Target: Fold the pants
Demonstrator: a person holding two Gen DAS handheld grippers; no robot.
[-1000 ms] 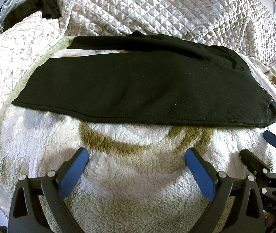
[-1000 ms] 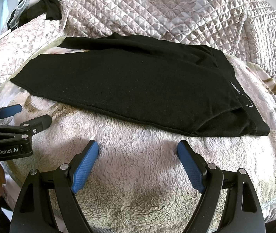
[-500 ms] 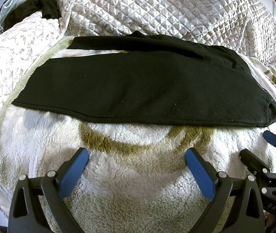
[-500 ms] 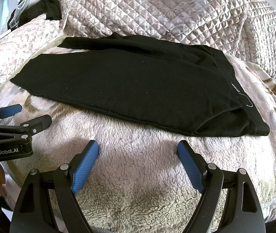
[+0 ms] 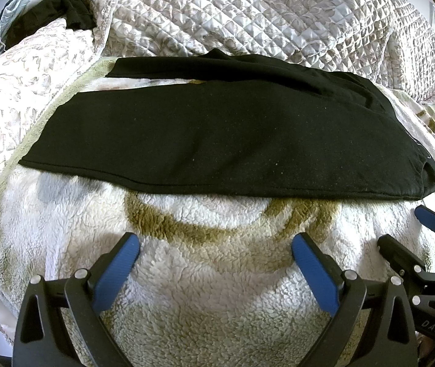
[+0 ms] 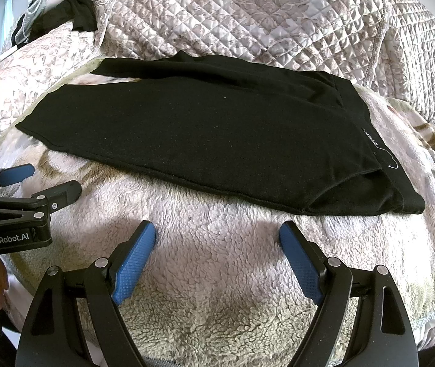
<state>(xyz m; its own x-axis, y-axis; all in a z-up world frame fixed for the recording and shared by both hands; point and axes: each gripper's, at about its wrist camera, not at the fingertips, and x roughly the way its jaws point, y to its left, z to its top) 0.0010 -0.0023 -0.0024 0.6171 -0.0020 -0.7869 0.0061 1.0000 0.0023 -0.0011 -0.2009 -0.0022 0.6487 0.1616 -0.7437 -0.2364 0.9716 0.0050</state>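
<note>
You hold both grippers, left gripper and right gripper, spread apart and empty over the near edge of the blanket, with the pants ahead, long axis crosswise, waistband nearer your right.

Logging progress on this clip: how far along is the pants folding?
Done: the black pants lie spread flat on the fleece blanket, legs still apart, no fold made. In hand: nothing; the left gripper and right gripper are both open over the blanket, short of the near hem. Left: all of the folding.
</note>
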